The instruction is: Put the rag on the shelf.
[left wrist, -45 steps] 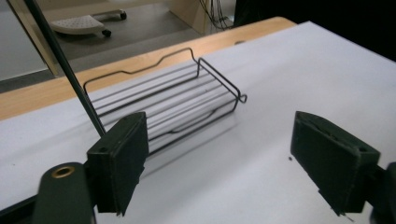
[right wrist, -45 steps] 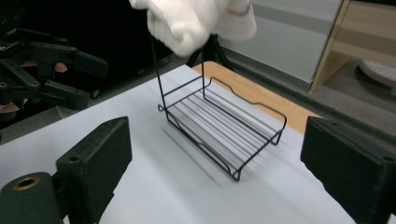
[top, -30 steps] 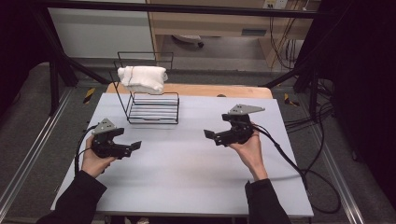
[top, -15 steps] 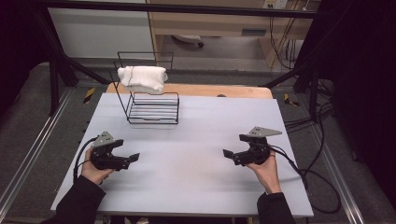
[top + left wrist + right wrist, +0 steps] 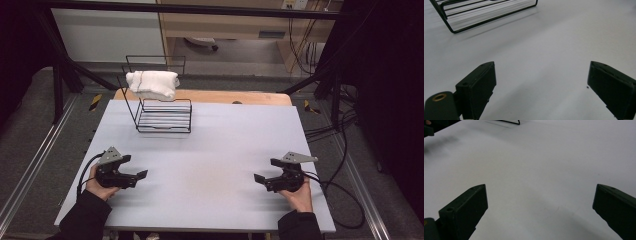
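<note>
High view: wire rack (image 5: 162, 114) (white cloth (image 5: 152, 84) draped on top) stands well beyond the left gripper (image 5: 134, 173); right gripper (image 5: 266, 175) opposite, both jaws apart, hands low.

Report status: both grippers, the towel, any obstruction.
Left gripper open, right gripper open, both empty, low over table. White towel draped over wire rack, far left. Nothing between.

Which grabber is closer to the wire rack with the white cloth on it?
Left. The left gripper sits near the table's front edge, almost straight in front of the wire rack. The right gripper is at the same front edge but far across the table to the rack's right.
</note>
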### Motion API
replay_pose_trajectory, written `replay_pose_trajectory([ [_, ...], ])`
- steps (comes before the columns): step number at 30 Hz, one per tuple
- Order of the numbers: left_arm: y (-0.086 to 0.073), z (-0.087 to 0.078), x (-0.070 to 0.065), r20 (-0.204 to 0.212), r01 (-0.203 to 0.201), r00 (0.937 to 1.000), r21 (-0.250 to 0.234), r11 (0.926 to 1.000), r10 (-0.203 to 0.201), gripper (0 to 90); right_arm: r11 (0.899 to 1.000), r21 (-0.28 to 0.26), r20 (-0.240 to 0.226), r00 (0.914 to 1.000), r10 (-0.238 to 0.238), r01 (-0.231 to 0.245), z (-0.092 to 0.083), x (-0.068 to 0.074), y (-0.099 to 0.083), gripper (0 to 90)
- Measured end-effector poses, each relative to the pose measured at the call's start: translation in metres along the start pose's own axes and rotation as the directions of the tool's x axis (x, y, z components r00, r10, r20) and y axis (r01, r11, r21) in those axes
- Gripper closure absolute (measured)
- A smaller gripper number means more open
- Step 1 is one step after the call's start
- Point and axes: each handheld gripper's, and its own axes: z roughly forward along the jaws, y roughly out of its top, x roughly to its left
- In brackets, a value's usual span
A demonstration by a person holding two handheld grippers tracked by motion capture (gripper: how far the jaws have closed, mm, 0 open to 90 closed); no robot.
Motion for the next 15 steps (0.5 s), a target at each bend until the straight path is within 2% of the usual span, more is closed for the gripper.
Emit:
replay_pose_trajectory([
  [6,-0.0054,-0.0013,0.0010,-0.006,0.010,0.9999,0.001,0.9999,-0.010,8.3,1.000,0.015,0.001,0.9999,0.013,-0.013,-0.0020,-0.0003,-0.0103,0.5],
  [15,-0.0095,-0.0017,0.0022,-0.009,0.006,0.9999,0.009,0.9999,-0.005,8.3,1.000,0.011,-0.002,1.0000,0.008,-0.008,-0.0030,0.0006,-0.0113,0.5],
])
